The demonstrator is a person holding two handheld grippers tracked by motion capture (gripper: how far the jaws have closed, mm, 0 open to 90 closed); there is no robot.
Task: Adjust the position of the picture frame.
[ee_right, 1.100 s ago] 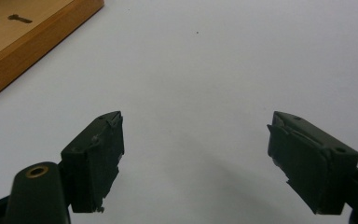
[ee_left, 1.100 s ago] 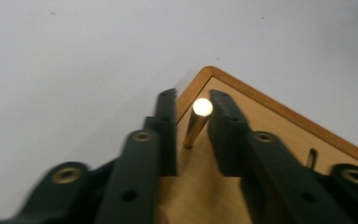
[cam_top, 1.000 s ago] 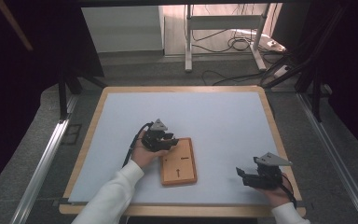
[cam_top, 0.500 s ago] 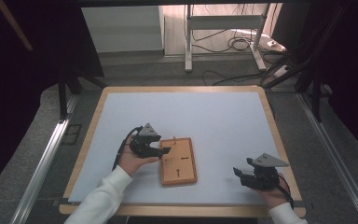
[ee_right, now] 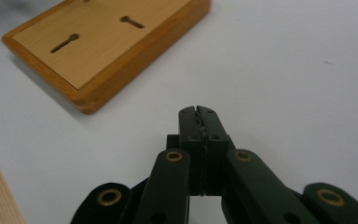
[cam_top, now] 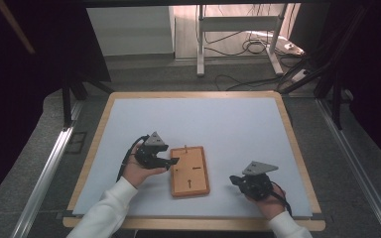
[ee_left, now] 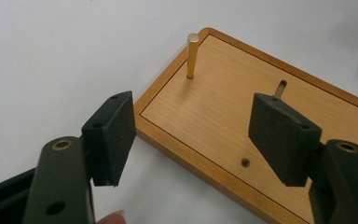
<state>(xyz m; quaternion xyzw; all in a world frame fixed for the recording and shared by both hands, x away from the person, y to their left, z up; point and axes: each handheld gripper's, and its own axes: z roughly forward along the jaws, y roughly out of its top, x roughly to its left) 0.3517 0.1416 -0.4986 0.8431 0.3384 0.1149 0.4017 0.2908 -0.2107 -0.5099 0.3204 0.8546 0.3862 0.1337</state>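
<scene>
Sliding back towards nine o'clock, my left gripper (cam_top: 174, 161) now spreads its fingers over the rectangular wooden peg board's (cam_top: 190, 171) edge, right gripper (ee_right: 199, 111) pressed together.

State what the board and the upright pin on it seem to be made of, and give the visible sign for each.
Board: looks like wood with a smooth light finish and darker rim; fine straight grain shows. Pin: probably brass or similar metal; golden, shiny, with a flat bright top.
</scene>
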